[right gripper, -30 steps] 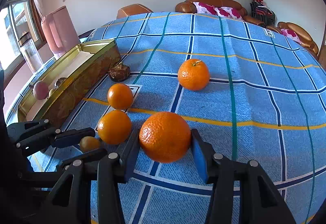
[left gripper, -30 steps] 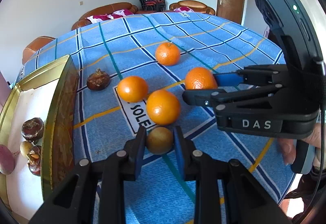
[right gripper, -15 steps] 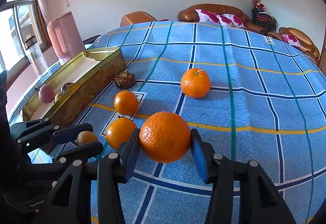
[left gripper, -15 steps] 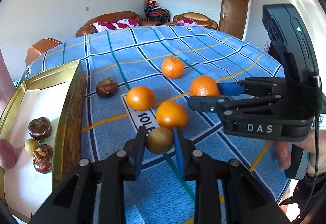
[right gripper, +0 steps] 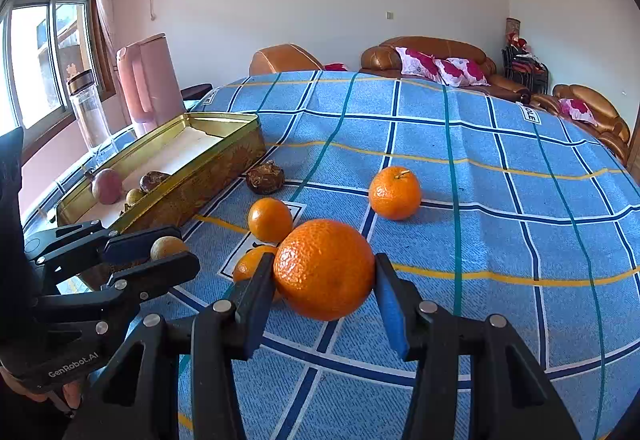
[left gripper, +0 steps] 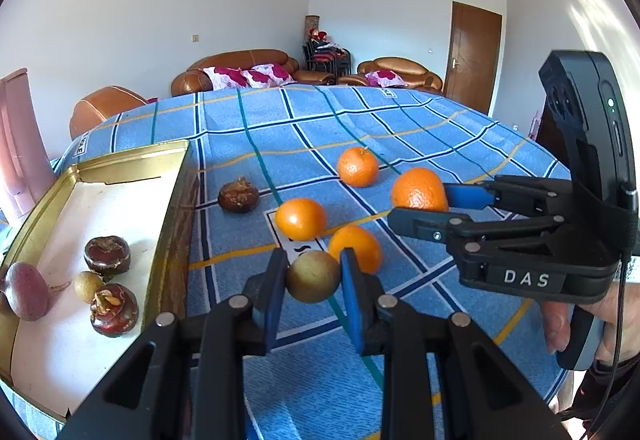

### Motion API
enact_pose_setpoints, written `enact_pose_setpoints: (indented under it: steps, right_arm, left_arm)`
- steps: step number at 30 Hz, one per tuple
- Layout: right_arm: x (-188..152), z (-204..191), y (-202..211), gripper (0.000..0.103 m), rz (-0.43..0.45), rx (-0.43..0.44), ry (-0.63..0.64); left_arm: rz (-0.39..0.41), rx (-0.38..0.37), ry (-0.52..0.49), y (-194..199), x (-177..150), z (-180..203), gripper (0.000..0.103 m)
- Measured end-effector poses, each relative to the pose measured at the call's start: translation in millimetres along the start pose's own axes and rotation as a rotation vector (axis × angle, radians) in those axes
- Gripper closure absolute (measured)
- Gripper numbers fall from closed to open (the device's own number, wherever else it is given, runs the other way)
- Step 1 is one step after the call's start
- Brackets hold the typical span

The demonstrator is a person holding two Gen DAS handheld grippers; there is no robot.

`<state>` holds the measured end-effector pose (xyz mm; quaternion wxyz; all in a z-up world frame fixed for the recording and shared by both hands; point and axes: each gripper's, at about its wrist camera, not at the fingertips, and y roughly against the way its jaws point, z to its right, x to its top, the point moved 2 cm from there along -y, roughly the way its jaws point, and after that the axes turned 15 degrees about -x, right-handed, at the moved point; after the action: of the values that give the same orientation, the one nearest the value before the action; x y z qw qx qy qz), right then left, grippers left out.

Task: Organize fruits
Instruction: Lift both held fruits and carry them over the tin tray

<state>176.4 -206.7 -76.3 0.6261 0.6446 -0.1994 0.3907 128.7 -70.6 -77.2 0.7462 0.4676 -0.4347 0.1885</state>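
My left gripper is shut on a small tan round fruit and holds it above the blue checked cloth; it also shows in the right wrist view. My right gripper is shut on a large orange, lifted off the cloth; the orange also shows in the left wrist view. Three oranges and a dark brown fruit lie on the cloth. A gold tin tray at the left holds several small fruits.
A pink kettle and a clear bottle stand beyond the tray at the far left. The table stretches away on the right. Sofas stand behind the table.
Both grippers have risen with their fruits held, so the table and room sit lower in both views. The fruits on the cloth have not moved.
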Motion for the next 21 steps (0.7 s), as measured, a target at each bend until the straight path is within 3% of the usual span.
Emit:
enact_pose_setpoints:
  steps: [21]
  right_arm:
    - [-0.8,-9.2,29.9,0.053,0.159,-0.017,0.049]
  left_arm:
    - [0.103,0.051,-0.056,19.1,0.4,7.5,0.075]
